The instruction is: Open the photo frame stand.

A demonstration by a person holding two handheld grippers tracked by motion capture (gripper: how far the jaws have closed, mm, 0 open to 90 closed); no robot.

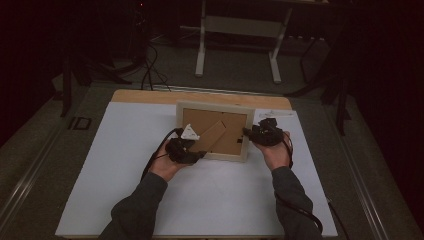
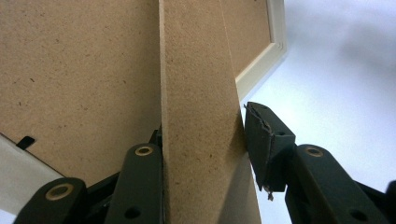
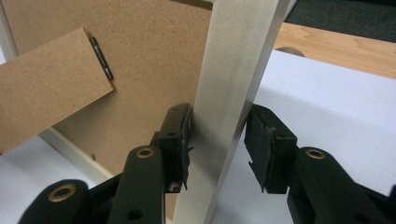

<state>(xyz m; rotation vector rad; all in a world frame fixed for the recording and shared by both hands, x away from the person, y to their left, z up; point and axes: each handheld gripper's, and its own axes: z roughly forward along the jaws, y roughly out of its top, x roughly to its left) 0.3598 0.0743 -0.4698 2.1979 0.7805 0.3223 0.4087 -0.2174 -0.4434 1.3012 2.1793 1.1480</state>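
From the high view I see the picture frame [image 1: 215, 131] lying back side up just above the middle of the picture, on a smooth white board [image 1: 125, 150] that covers most of a pale wooden table [image 1: 150, 96]. The frame is a rectangle with a cream-painted rim around a brown fibreboard back, matt and finely speckled. A flat strip of the same fibreboard, the easel stand [image 1: 214, 134], runs slantwise across that back. At left of centre my left gripper [image 1: 192, 156] sits at the frame's lower left corner, its grey three-cornered plate uppermost, with the left hand [image 1: 167, 165] behind it and the forearm in a dark grey sleeve coming up from the bottom edge. In the left gripper view the easel stand [image 2: 201, 116] rises between the two black jaws, both pads lying against its edges, so I read this gripper as clamped on the strip. To the right of centre my right gripper [image 1: 252, 134] meets the frame's right rim, the right hand [image 1: 277, 152] wrapped around it from below. In the right gripper view the frame's smooth cream rim [image 3: 233, 70] stands between the jaws, both pads pressing its two faces, with a small dark metal hinge [image 3: 102, 58] at upper left.
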